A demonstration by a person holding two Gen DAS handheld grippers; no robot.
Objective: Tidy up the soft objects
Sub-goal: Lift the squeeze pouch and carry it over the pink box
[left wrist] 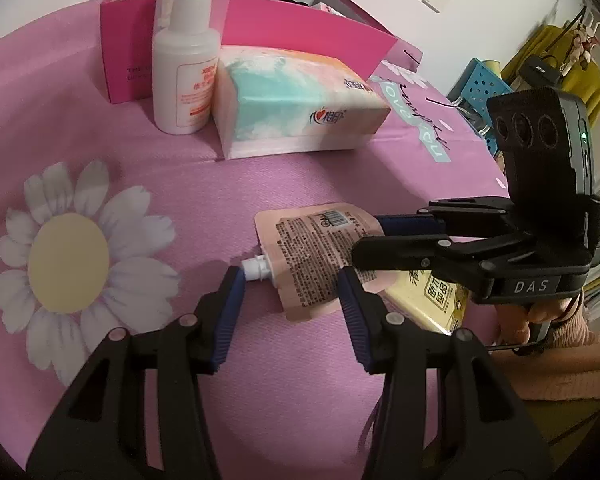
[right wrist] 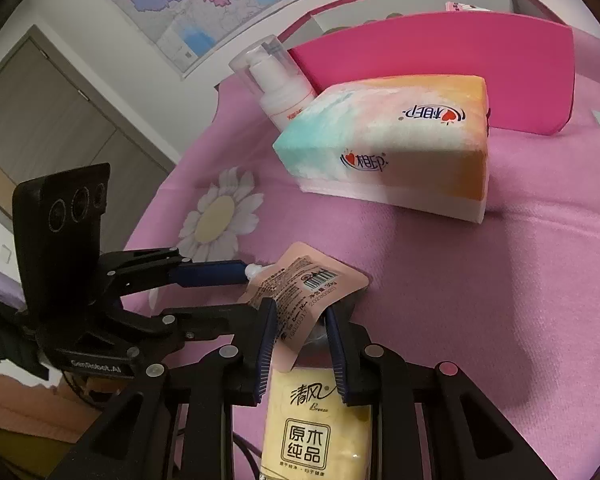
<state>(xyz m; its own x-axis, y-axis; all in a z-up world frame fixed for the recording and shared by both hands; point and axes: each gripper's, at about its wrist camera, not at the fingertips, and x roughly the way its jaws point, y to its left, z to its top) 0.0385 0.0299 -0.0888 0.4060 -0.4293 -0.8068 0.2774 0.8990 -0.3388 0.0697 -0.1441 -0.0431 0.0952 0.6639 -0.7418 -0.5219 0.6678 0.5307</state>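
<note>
A pink spouted pouch lies on the pink cloth, its white cap pointing left in the left wrist view. My left gripper is open and straddles the spout end; one blue pad sits right beside the cap and the other hovers over the pouch's body. My right gripper comes in from the opposite side and is shut on the pouch's far corner, which bends up between its pads. Under that corner lies a small yellow tissue pack.
A large pastel tissue pack and a white pump bottle stand in front of an open pink box. The cloth bears a daisy print. A blue basket sits off the table's right edge.
</note>
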